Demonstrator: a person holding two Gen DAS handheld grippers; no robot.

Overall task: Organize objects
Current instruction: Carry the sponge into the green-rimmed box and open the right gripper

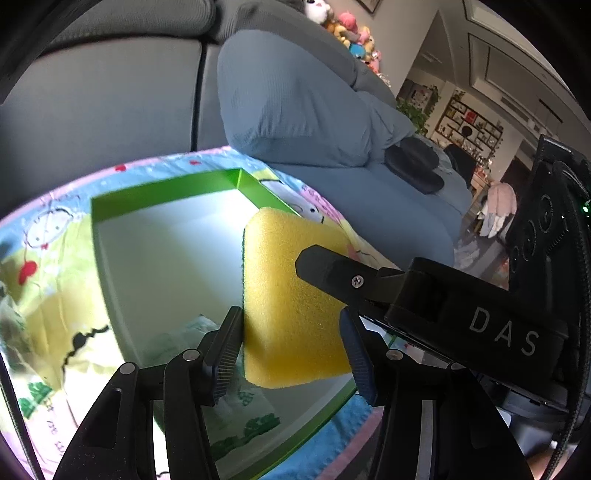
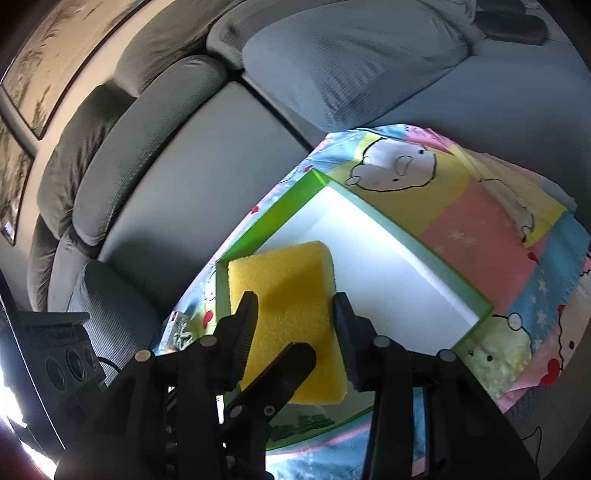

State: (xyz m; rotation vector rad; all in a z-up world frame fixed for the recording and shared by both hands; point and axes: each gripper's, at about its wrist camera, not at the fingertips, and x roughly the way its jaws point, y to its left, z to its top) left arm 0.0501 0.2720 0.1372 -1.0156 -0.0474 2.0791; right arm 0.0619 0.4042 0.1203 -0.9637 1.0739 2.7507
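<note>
Surface: a cartoon-print blanket [image 2: 461, 206] spread over a grey sofa [image 2: 207, 155]; a green-walled box [image 2: 424, 247] with a white floor lies open on it.
Room: sofa cushions [image 1: 295, 103] behind the box; a row of plush toys [image 1: 351, 29] along the sofa back; shelves [image 1: 469, 125] with small items and plants far right in the left view; framed pictures [image 2: 55, 66] on the wall in the right view.
Sponge place: the yellow sponge [image 1: 291, 295] is held above the box, over the part nearest the cameras; whether it touches the floor cannot be told.
Sponge axis: its long axis runs away from both cameras toward the box's far wall; the broad yellow face is up, and a dark green layer shows along one edge in the left view.
Left gripper [image 1: 291, 354]: points down at a slant; its pads press the sponge's two long sides, gripping it.
Right gripper [image 2: 295, 332]: points down at a slant, clamped on the same sponge at its sides; one finger [image 1: 332, 275] lies across the yellow face in the left view.
Left finger [image 2: 284, 373]: crosses the sponge's near end in the right view.
</note>
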